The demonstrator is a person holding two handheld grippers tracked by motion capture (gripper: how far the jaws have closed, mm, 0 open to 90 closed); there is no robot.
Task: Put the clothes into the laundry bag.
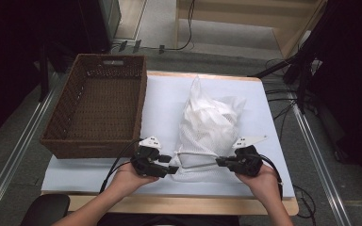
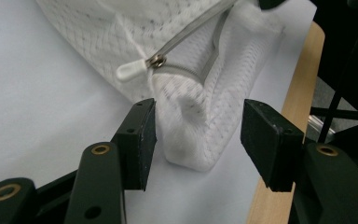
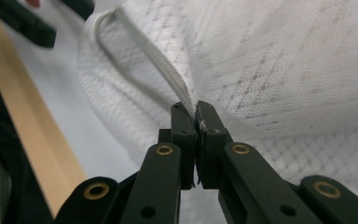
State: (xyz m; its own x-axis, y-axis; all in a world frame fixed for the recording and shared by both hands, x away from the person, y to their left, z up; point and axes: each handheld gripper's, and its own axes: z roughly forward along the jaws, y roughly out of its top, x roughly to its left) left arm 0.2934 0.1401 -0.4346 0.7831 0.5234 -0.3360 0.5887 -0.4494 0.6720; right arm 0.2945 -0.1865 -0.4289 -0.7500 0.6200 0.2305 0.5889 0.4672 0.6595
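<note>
Both claws work at the near end of a white mesh laundry bag (image 1: pixel 209 127) that lies on the white table cover (image 1: pixel 165 101), right of an empty wicker basket (image 1: pixel 99 106). Seen from above, the left gripper (image 1: pixel 169 168) sits at the bag's near left corner and the right gripper (image 1: pixel 220 162) at its near right side. From the left gripper view, the jaws are spread around the corner of the bag, not touching, with the zipper pull (image 2: pixel 133 70) just beyond. From the right gripper view, the jaws are pressed together, pinching the zipper edge (image 3: pixel 168 79). I judge the left should close on the corner firmly, so the zipper stays tight.
</note>
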